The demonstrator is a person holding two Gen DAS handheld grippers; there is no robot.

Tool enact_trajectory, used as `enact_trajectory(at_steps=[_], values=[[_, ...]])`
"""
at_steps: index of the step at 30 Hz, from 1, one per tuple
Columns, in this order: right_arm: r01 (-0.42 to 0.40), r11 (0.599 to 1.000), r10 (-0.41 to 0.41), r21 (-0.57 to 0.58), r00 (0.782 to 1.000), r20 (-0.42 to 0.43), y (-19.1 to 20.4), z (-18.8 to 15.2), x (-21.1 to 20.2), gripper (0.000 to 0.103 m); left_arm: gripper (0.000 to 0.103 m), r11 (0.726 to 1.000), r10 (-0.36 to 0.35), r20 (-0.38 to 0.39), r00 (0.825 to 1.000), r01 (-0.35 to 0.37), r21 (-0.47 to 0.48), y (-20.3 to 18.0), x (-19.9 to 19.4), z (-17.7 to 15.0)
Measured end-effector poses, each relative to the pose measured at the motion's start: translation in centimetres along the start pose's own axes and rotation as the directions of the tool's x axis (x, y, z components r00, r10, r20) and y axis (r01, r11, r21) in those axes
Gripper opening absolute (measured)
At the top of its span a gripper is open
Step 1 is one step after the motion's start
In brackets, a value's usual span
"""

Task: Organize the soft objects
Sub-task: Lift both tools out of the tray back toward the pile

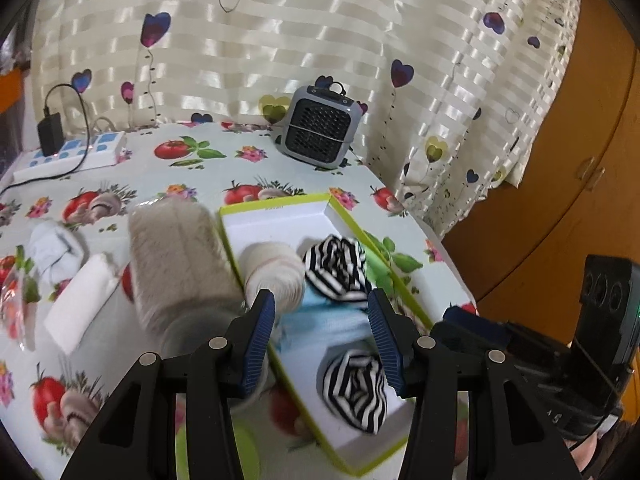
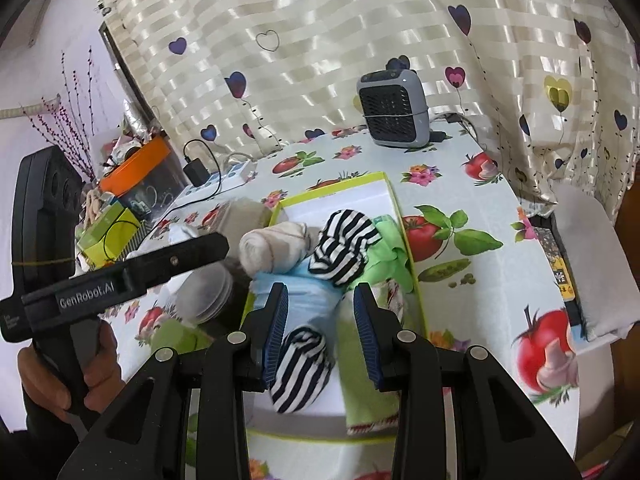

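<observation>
Two claws: both hang over a box of soft things on a table.
Left claw [image 1: 322, 340]: its blue pads stand wide apart. Nothing is pressed between them. It holds nothing.
Right claw [image 2: 320, 336]: its pads are partly apart. A striped roll and a blue cloth show in the gap below, but the pads do not squeeze them. It holds nothing.
Box [image 2: 394, 196]: white inside with a lime green edge. It sits in the middle of the table, and its far end points to 12 o'clock in the right view.
Beige roll [image 2: 276, 246]: lies in the box, at 10 o'clock from the right claw.
Far striped roll [image 2: 344, 250]: black and white, just beside the beige roll on its 3 o'clock side, touching it.
Near striped roll [image 2: 300, 368]: lies in the box at its near end, at 6 o'clock from the far one.
Blue cloth [image 2: 304, 294]: lies between the two striped rolls.
Green cloth [image 2: 390, 264]: lies along the box wall at 3 o'clock from the far striped roll.
Furry beige thing [image 1: 176, 264]: lies outside the box, just beside its 9 o'clock wall in the left view. It looks blurry.
White folded cloth [image 1: 80, 304]: on the table at 9 o'clock from the furry thing.
White bundle [image 1: 56, 248]: near the folded cloth, at 11 o'clock from it.
Table [image 2: 460, 184]: has a cover with tomatoes and flowers.
Grey heater [image 2: 394, 110]: stands at the far table edge, at 12 o'clock.
Hand [image 2: 72, 376]: grips the left claw's handle.
</observation>
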State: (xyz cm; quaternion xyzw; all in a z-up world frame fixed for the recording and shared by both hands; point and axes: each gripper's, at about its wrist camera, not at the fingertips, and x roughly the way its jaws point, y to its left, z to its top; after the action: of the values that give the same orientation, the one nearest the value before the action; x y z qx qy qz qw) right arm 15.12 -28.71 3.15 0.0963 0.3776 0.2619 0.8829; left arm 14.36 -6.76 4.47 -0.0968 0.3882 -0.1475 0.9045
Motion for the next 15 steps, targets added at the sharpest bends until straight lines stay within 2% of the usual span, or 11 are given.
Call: enact_trajectory(at_steps=[15], values=[[-0.033,0.998,0.033,-0.044,0.999,-0.005,3.3,-2.3,-2.5,0.035,0.048,0.998,0.017,0.069,0.997,-0.020,0.052,-0.8,-5.9,-3.6]])
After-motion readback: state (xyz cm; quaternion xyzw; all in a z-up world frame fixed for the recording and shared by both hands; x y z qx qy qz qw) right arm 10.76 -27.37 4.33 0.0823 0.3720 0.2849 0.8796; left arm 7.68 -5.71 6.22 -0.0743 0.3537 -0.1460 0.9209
